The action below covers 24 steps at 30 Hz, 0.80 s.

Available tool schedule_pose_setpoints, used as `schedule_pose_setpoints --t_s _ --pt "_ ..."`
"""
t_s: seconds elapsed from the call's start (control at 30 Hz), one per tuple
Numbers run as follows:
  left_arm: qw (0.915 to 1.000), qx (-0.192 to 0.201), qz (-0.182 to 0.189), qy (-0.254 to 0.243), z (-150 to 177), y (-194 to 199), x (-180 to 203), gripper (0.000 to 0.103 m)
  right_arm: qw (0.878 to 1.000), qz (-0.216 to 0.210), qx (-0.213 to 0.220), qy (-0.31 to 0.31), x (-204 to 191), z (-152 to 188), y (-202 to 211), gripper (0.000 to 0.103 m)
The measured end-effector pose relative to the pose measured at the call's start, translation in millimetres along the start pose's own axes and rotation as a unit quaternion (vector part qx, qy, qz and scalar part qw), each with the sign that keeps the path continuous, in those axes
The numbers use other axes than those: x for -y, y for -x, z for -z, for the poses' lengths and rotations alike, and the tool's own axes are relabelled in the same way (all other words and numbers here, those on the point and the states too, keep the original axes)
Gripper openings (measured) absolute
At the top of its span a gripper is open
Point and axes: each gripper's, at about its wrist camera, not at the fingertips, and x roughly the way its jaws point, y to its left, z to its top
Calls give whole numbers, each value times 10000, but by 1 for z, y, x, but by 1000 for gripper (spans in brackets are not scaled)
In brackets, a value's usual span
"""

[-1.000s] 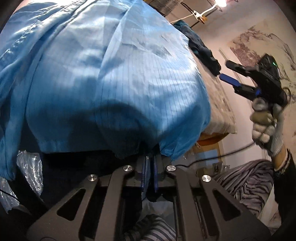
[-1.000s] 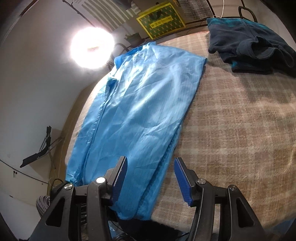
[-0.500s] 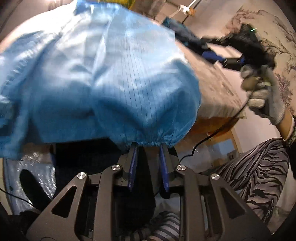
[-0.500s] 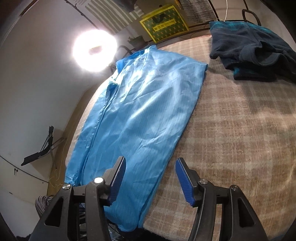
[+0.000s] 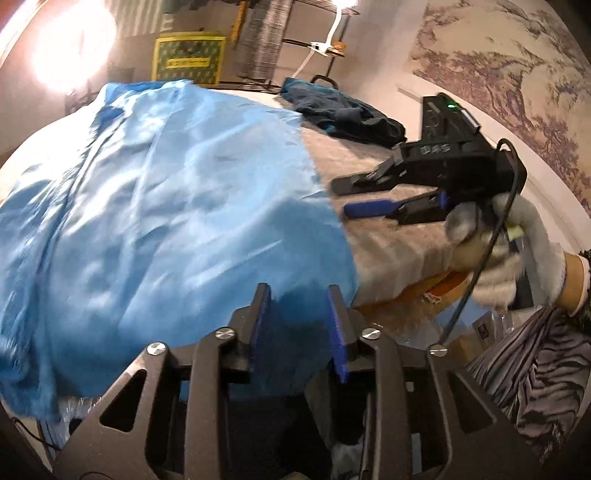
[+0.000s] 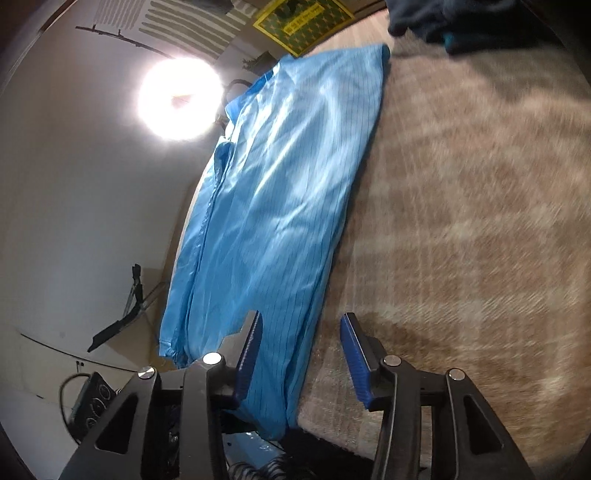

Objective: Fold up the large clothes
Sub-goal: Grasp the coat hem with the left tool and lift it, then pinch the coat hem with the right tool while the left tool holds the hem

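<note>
A large light-blue garment (image 5: 166, 203) lies spread on the plaid blanket (image 5: 388, 240) of a bed, its near hem hanging over the front edge. My left gripper (image 5: 299, 326) hovers just above that hem; its jaws are opening and the pads touch no cloth. In the right wrist view the garment (image 6: 288, 184) runs lengthways down the blanket's (image 6: 461, 221) left side. My right gripper (image 6: 303, 350) is low over the garment's right edge, jaws closing, with the edge below the gap and unpinched. The left wrist view also shows the right gripper (image 5: 354, 195), in a gloved hand (image 5: 495, 254).
A dark navy garment (image 5: 343, 114) lies crumpled at the bed's far right, also visible as the dark garment (image 6: 424, 18). A bright lamp (image 6: 181, 99), a yellow box (image 5: 188, 59) and a wire rack (image 5: 266, 40) stand behind the bed. Striped trousers (image 5: 524, 369) are at the lower right.
The left gripper let go of the blue hem, opened and rose above the bed. The right gripper sank toward the blanket at the garment's right edge, its jaws narrowing.
</note>
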Motion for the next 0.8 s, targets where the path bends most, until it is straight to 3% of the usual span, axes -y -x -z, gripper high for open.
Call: schedule_pose_setpoints --t_s 0.03,0.1,0.17,0.3,0.53,0.57,0.6,0.67,0.8 --pt "10000 -4 2 -94 -4 -5 5 33 10000 -27 -35 -10 0 1 -5 35" --pt "9997 -67 44 -212 -11 -17 13 40 9997 -156 -177 -12 -3 2 -16 28" --pt "9997 -127 66 -195 -17 -27 16 41 9997 -74 -203 58 -10 3 -22 8" --pt "9995 -267 130 -44 -21 -42 17 44 9997 -211 -79 35 -18 -1 -17 2" --pt "9987 -440 -246 -85 -26 -65 26 47 9992 -361 -137 -37 -22 -1 -15 0" --pt "9984 -408 -361 -124 -26 -67 28 41 9993 -357 -147 -26 -23 -1 -15 0" --pt "9982 -375 -457 -122 -27 -68 28 24 9992 -364 -158 -8 -24 -3 -16 0" --pt "9984 -377 -420 14 -29 -70 22 9 9992 -365 -186 35 -29 -6 -17 0" --pt "9975 -456 78 537 -35 -66 0 4 9989 -360 -135 280 -39 -13 -22 7"
